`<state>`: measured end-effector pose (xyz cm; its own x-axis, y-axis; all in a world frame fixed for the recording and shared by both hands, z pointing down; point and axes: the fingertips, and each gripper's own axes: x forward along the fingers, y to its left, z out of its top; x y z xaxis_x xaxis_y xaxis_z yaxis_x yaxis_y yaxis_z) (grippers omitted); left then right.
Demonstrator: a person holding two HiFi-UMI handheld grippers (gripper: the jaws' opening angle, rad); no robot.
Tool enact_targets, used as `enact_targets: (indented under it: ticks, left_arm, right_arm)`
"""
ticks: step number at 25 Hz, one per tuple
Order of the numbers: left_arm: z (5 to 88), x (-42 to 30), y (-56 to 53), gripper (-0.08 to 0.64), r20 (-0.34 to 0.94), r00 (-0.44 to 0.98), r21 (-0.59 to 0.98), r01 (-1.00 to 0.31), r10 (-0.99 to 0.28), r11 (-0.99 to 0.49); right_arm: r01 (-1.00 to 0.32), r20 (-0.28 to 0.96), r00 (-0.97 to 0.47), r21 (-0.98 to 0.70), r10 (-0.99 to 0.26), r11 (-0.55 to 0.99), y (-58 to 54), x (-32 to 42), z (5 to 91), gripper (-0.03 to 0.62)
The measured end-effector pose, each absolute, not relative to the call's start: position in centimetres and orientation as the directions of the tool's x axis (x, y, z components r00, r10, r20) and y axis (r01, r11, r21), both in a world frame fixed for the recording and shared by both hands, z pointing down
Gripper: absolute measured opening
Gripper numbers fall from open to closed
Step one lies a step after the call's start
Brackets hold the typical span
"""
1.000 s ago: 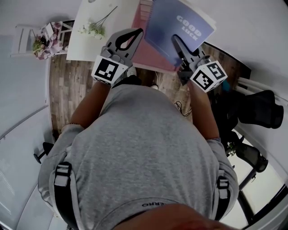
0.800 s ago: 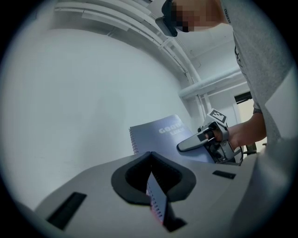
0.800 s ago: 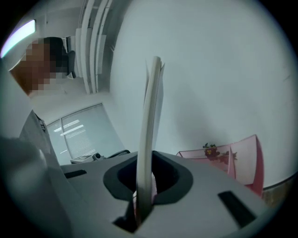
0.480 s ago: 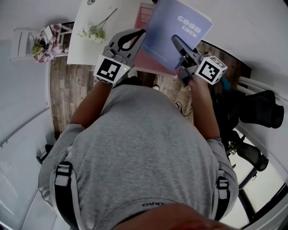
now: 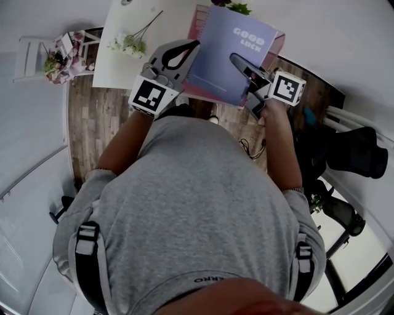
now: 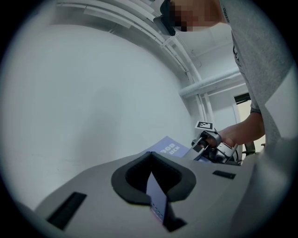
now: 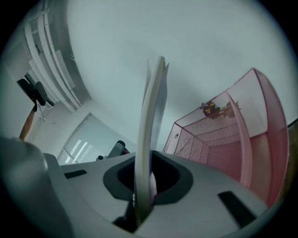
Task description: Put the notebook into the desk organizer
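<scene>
Head view: right gripper (image 5: pixel 237 61) clamps notebook (image 5: pixel 221 43) (pink organizer (image 5: pixel 198 18) near).

A white surface (image 5: pixel 117 67) is seen from above, its near edge set against a wooden floor (image 5: pixel 92 123). A sprig of flowers (image 5: pixel 128 42) with small pale blooms is laid flat on the bare white top, stems angled toward the far side. Just to its right a pink wire organizer (image 5: pixel 197 21) is stood on the surface; only its left wall and near edge are made out in the head view, while its mesh walls and upright dividers (image 7: pixel 219 139) are shown clearly in the right gripper view. Beyond the organizer, a small potted plant (image 5: pixel 233 6) is placed at the back.
</scene>
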<state>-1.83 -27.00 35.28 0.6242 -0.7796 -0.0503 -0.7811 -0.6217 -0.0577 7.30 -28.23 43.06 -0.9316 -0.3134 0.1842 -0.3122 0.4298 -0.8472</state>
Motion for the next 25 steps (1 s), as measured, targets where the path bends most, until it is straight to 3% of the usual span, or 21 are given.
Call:
enact_targets:
  ticks: [11,18,25]
  left_arm:
    - [35.5,-2.7,-27.9,0.020,-0.052,0.626,-0.041,-0.780,-0.778,-0.625]
    - [36.1,-3.6,-28.8,0.020,-0.039,0.626,-0.042,-0.780,-0.779,-0.624]
    - [35.9,-4.0,-29.1,0.020,-0.053,0.628,-0.031,-0.778,-0.777,-0.627]
  right_arm:
    - [-0.364,0.281,-0.923,-0.859,-0.263,0.360,-29.1,5.6,45.9,0.041]
    - [-0.331,0.266,-0.937,-0.884,-0.227,0.331,-30.0,4.4,46.5,0.041]
    - [-0.436,0.379,-0.898,-0.827,-0.223,0.354,-30.9,4.8,48.3,0.048]
